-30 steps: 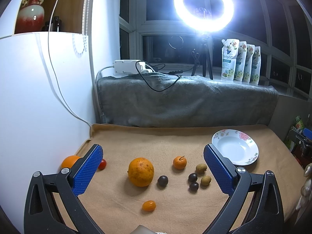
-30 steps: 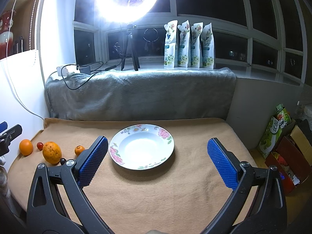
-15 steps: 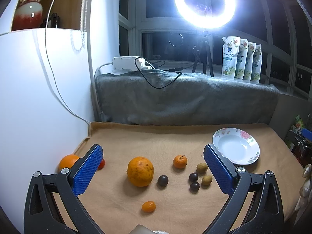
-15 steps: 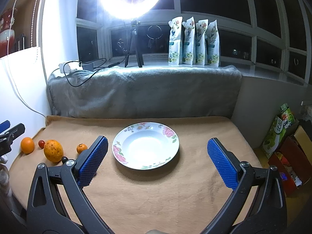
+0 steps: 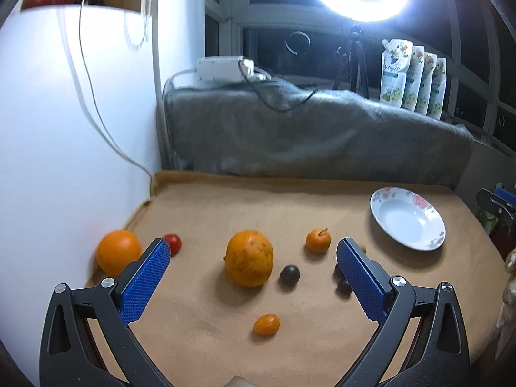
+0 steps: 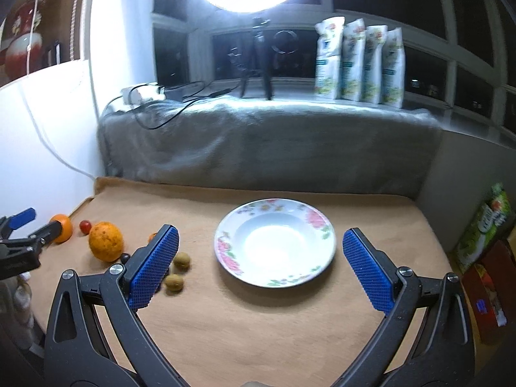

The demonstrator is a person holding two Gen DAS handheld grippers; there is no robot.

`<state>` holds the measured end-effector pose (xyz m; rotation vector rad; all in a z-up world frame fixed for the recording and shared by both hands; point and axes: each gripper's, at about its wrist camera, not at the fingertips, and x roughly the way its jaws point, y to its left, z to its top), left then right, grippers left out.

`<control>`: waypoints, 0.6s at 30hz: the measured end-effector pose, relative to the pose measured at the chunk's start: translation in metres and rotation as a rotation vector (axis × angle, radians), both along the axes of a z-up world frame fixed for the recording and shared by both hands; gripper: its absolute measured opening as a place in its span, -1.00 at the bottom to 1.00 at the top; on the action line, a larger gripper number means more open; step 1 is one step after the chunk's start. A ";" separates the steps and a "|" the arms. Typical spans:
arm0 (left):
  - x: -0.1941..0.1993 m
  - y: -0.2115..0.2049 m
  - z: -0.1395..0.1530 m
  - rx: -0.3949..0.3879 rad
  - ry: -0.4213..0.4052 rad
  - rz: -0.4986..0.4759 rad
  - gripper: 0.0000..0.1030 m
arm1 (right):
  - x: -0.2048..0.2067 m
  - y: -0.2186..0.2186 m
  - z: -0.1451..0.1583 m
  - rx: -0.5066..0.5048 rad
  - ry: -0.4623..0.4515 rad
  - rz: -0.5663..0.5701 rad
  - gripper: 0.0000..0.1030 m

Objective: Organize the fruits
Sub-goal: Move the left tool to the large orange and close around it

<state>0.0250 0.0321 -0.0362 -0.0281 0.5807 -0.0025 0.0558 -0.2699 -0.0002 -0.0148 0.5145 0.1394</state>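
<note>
Left gripper (image 5: 253, 275): blue-padded fingers spread wide, holding nothing, touching nothing, above tan cloth (image 5: 209, 316). Between them: large rough orange citrus (image 5: 249, 258), small dark round fruit (image 5: 289, 273), small oval kumquat (image 5: 266, 324). Right pad hides further dark fruits. Right gripper (image 6: 258, 269): fingers spread wide, empty, framing white floral-rimmed plate (image 6: 225, 251). Two brown kiwis (image 6: 178, 271) beside left pad. Frames motion-blurred.

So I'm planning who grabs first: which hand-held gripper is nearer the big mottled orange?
Left. The left hand-held gripper has the big mottled orange between its open fingers; the right hand-held gripper faces the plate, orange off to its left.
</note>
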 end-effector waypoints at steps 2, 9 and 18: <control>0.002 0.008 -0.007 -0.029 0.026 0.000 0.99 | 0.009 0.010 -0.003 0.008 0.023 0.044 1.00; 0.010 0.029 -0.033 -0.109 0.113 0.004 0.81 | 0.033 0.049 -0.014 -0.009 0.079 0.170 1.00; 0.026 0.048 -0.059 -0.249 0.215 -0.021 0.50 | 0.068 0.098 -0.029 0.037 0.203 0.348 1.00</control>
